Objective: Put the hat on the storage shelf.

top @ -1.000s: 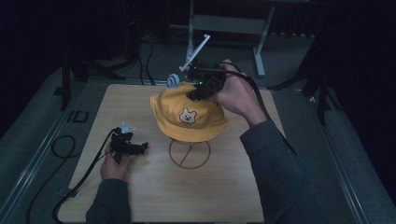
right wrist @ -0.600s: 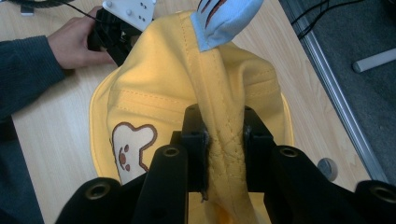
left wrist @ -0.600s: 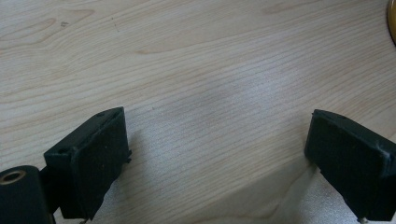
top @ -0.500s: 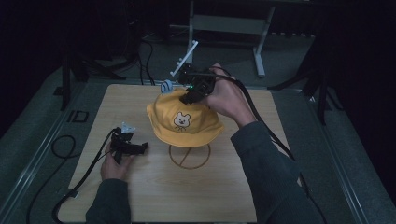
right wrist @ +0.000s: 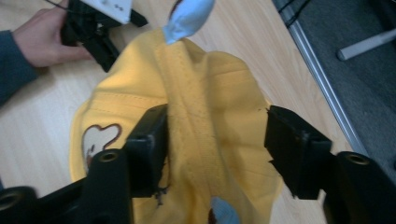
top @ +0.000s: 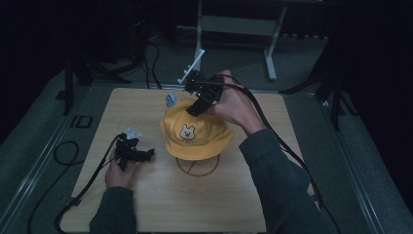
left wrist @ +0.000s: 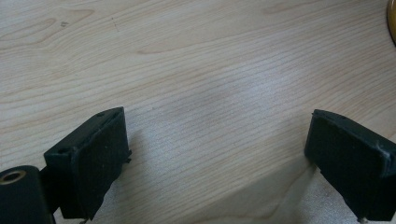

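A yellow hat point(top: 195, 134) with a bear face and pale blue ears point(top: 171, 100) sits on a round wire stand point(top: 197, 166) mid-table. My right gripper point(top: 195, 108) hovers over the hat's back top. Its jaws have just been opening. In the right gripper view they stand open on either side of the crown seam point(right wrist: 215, 102), the left pad beside the cloth, the right pad apart from it. My left gripper point(top: 148, 155) rests on the wooden table point(top: 146, 204) left of the hat. In its own view, that left gripper point(left wrist: 217, 154) stands open over bare wood.
Beyond the table's far edge stand a metal frame point(top: 234, 24) and a slanted white bar point(top: 191, 66). Black cables point(top: 63, 151) loop on the floor at the left. A cable trails from each gripper.
The right hand came down and toward the near side with the hat, which now sits lower on the stand. The right jaws, shut on the crown before, have opened. The left hand stayed put.
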Available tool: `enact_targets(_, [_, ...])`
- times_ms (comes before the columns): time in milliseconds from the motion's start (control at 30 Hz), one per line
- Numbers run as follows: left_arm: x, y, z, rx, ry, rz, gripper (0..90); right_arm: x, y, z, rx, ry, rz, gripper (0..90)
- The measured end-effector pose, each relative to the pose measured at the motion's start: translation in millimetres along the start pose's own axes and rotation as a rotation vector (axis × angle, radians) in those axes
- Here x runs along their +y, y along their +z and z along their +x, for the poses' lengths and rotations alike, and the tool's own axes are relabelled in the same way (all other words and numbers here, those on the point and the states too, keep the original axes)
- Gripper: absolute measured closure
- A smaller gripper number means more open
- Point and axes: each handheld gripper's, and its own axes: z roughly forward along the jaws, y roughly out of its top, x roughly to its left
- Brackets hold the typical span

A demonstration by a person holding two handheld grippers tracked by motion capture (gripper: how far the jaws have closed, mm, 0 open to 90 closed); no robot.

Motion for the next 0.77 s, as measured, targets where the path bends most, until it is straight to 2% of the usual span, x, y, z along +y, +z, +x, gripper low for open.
enact_targets(300, [0.0, 0.1, -0.1, -0.001, 0.0, 0.0, 6.2, -13.9, -6.4, -5.8, 0.011, 0.028, -0.006, 38.1])
enact_targets(433, [0.0, 0.1, 0.0, -0.001, 0.0, 0.0, 6.2, -20.0, -9.6, -8.2, 0.018, 0.037, -0.024, 34.6])
enact_targets(633, [0.0, 0.0, 0.0, -0.001, 0.0, 0.0, 6.2, -27.7, -23.9, -10.8, 0.015, 0.037, -0.066, 31.9])
enact_targets(767, [0.0, 0.1, 0.0, -0.001, -0.001, 0.0, 6.1, -34.3, -35.5, -10.2, 0.03, 0.026, -0.08, 30.7])
